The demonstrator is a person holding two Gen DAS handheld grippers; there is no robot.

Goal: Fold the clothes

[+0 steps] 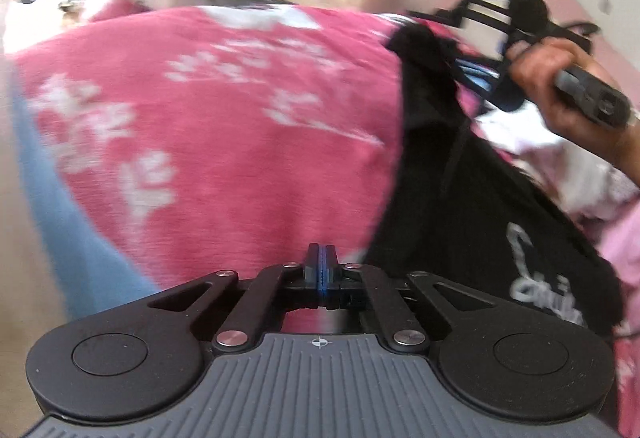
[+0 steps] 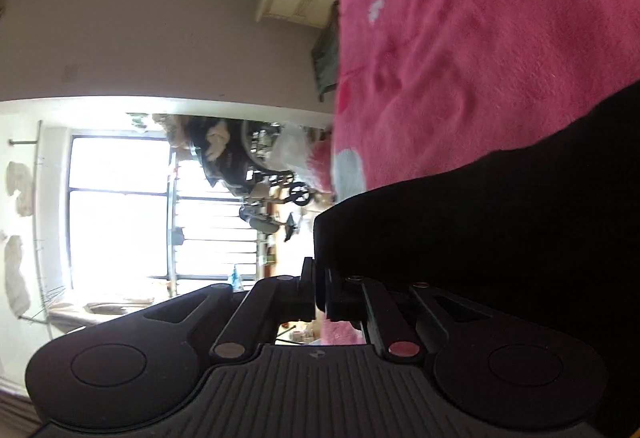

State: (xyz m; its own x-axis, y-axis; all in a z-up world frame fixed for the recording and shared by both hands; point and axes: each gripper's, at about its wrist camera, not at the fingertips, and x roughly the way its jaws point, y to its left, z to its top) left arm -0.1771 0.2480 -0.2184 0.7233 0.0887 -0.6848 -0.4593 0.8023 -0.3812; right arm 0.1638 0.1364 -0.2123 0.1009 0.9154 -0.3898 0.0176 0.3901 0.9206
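Left tool [image 1: 321, 258] shut, empty, over pink blanket [image 1: 224, 126] beside black garment [image 1: 460, 206].

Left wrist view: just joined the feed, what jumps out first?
A pink blanket with white flowers fills the middle. A black garment with white lettering lies on its right side, and the right gripper, in a hand, meets its top edge. The left gripper is shut, empty.

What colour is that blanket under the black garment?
The blanket is pink with white flower shapes, clearest in the left wrist view.
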